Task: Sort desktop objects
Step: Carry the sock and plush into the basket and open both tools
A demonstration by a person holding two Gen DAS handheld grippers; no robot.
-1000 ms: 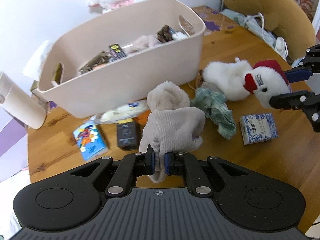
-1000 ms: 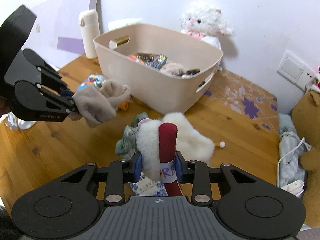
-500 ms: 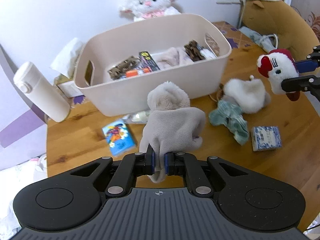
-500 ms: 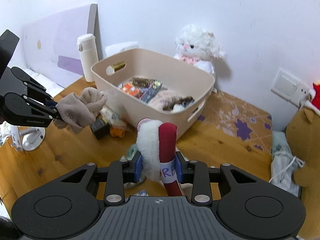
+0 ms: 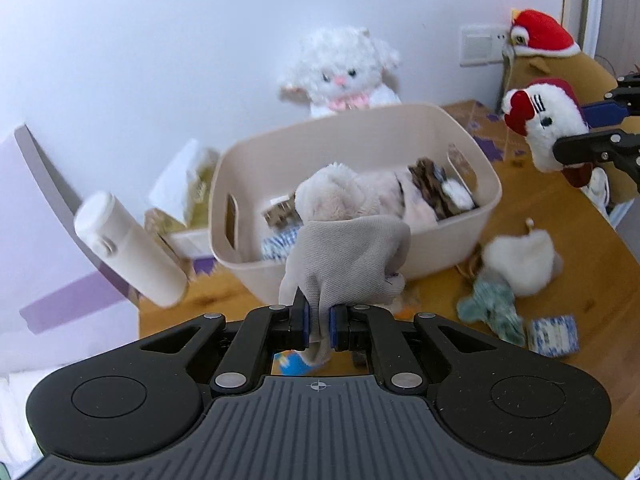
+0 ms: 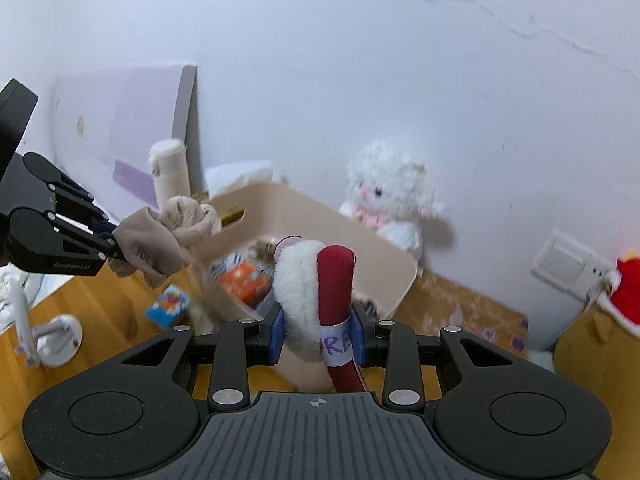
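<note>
My left gripper (image 5: 319,320) is shut on a grey fleece-lined glove (image 5: 344,256) and holds it in the air in front of the beige bin (image 5: 460,240). The glove also shows in the right wrist view (image 6: 160,248), left of the bin (image 6: 400,280). My right gripper (image 6: 318,340) is shut on a white-and-red chicken plush (image 6: 316,280), held up near the bin's front rim. In the left wrist view the chicken plush (image 5: 540,128) hangs to the right of the bin. The bin holds several small items.
On the wooden table (image 5: 580,280) lie a white fluffy piece (image 5: 520,260), a green cloth (image 5: 492,308), a blue-white box (image 5: 554,334) and a blue packet (image 6: 168,306). A white flask (image 5: 128,248), a white lamb plush (image 5: 344,72) and a brown plush (image 5: 560,64) stand around the bin.
Both grippers have risen with their loads and moved toward the bin. The chicken plush has lifted clear of the table; the bin now sits lower and closer in both views.
</note>
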